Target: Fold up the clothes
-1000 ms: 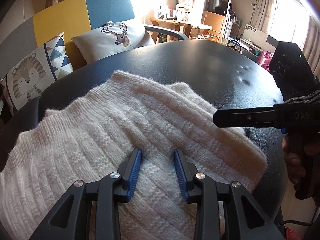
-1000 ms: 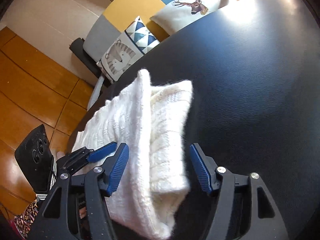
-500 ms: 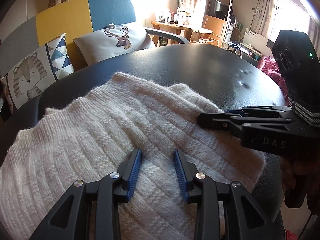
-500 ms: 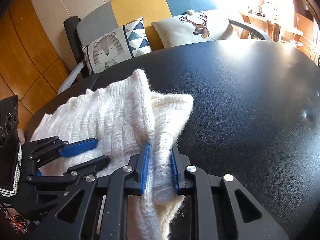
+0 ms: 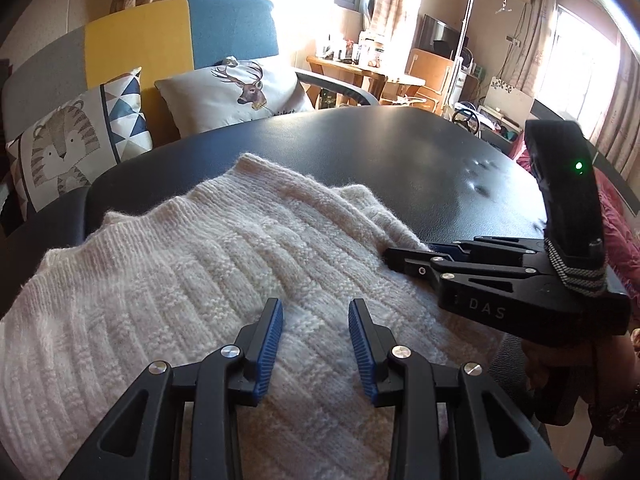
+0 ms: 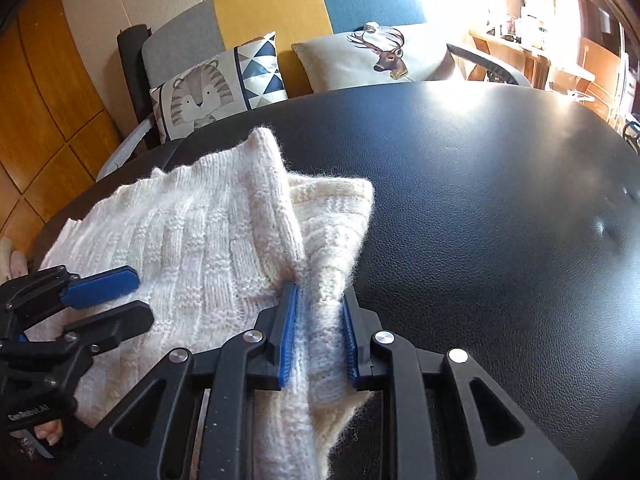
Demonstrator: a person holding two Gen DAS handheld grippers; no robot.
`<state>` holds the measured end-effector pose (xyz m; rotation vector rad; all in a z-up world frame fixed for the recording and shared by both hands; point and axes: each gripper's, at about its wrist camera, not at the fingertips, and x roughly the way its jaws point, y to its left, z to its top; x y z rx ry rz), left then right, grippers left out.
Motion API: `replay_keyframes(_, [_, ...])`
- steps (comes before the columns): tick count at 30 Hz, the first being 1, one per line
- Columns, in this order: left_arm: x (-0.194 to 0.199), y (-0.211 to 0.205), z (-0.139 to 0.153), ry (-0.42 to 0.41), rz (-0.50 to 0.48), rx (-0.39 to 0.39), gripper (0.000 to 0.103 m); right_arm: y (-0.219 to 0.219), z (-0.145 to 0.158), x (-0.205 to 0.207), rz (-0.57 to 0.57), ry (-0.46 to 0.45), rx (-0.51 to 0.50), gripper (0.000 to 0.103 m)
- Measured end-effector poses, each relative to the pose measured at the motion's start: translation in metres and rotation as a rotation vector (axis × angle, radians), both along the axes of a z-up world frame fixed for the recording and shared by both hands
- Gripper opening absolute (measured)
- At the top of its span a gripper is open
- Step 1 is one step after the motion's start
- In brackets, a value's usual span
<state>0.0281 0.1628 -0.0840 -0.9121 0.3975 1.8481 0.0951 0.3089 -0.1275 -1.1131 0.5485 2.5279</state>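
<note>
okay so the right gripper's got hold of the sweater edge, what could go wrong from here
1. The right gripper pinches a thick bunch of the white sweater at its edge near the table rim; lifting may drag the whole sweater instead of folding one layer.
2. The left gripper is open over the knit, not clamping it, so nothing anchors the rest and it may slide.
3. The ribbed blue fingers may snag the fuzzy yarn.

Surface: black leather-look table [image 6: 500,208], dimpled.
On it: white knitted sweater [image 5: 168,280], lying near one edge.
</note>
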Motion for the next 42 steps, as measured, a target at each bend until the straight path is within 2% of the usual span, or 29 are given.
replay_keyframes(5, [-0.013,-0.044,0.01,0.046,0.12,0.015,0.035,0.002,0.001,0.002,-0.015,0.008,-0.007,0.027])
replay_keyframes(11, [-0.05,-0.119,0.006,-0.059,0.343,0.085,0.035,-0.003,0.002,-0.001,-0.023,-0.006,0.039,0.03])
replay_keyframes(15, [-0.064,-0.164,0.009,-0.04,0.45,0.105,0.035,-0.001,0.001,0.0,-0.026,0.001,0.025,0.032])
replay_keyframes(19, [-0.076,-0.194,0.007,0.012,0.505,0.063,0.035,0.001,0.001,0.0,-0.028,0.006,0.014,0.032])
replay_keyframes(22, [-0.087,-0.221,0.0,0.008,0.569,0.056,0.035,-0.001,0.001,-0.001,-0.028,0.001,0.025,0.032])
replay_keyframes(26, [-0.1,-0.255,-0.009,-0.034,0.634,0.091,0.035,-0.001,0.001,-0.001,-0.029,0.003,0.019,0.032])
replay_keyframes(29, [-0.102,-0.269,-0.015,-0.024,0.635,0.093,0.035,-0.001,0.0,-0.001,-0.03,0.004,0.019,0.032])
replay_keyframes(34, [-0.101,-0.28,-0.017,-0.06,0.6,0.143,0.034,0.0,0.0,-0.001,-0.031,0.003,0.016,0.033])
replay_keyframes(36, [-0.101,-0.284,-0.017,-0.076,0.604,0.16,0.034,0.005,-0.001,0.0,-0.041,0.022,-0.037,0.04])
replay_keyframes(37, [-0.1,-0.285,-0.016,-0.081,0.608,0.165,0.034,0.01,-0.002,0.002,-0.049,0.045,-0.096,0.043])
replay_keyframes(39, [-0.096,-0.28,-0.01,-0.065,0.608,0.154,0.034,0.024,-0.005,0.006,-0.065,0.095,-0.237,0.058])
replay_keyframes(40, [-0.094,-0.275,-0.006,-0.053,0.6,0.142,0.034,0.029,-0.005,0.007,-0.071,0.111,-0.297,0.062])
replay_keyframes(42, [-0.09,-0.261,0.003,-0.031,0.558,0.139,0.034,0.036,-0.006,0.006,-0.071,0.12,-0.375,0.07])
